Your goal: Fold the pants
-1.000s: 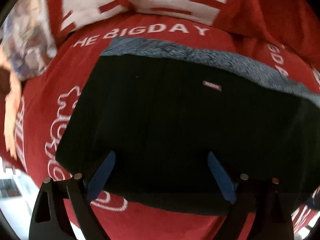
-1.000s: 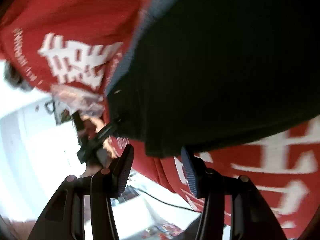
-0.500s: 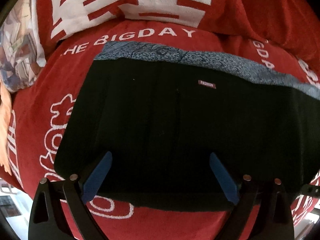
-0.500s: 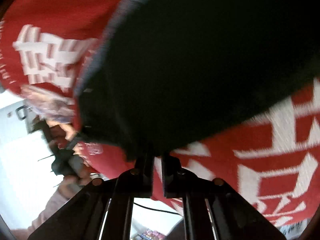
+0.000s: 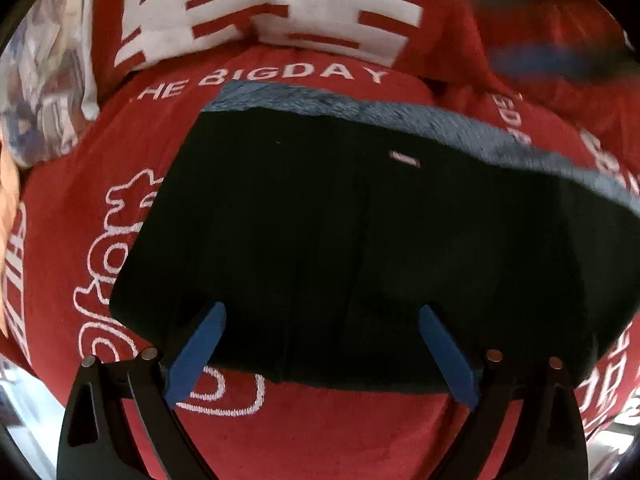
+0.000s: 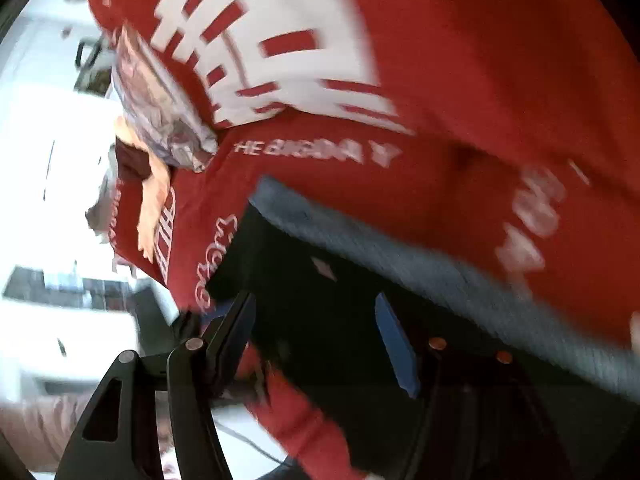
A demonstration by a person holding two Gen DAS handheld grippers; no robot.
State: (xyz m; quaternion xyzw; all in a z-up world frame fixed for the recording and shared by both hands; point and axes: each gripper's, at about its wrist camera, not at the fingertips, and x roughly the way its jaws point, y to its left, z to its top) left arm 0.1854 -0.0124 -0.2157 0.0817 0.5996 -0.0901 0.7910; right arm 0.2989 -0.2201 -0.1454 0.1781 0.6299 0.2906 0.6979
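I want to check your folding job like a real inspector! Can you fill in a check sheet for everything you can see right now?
Surface: red fleece blanket with white lettering, spread under everything.
Job's things: black pants, folded into a flat block, grey fuzzy lining showing along the far edge, small label on top.
Clutter: red-and-white patterned pillow behind the pants; a pale printed cloth at far left.
Grippers: left gripper open over the near edge of the pants, holding nothing; right gripper open over the pants, view blurred.
Cables: a thin dark cord below the blanket edge.
Surroundings: bright white room, too washed out to read.
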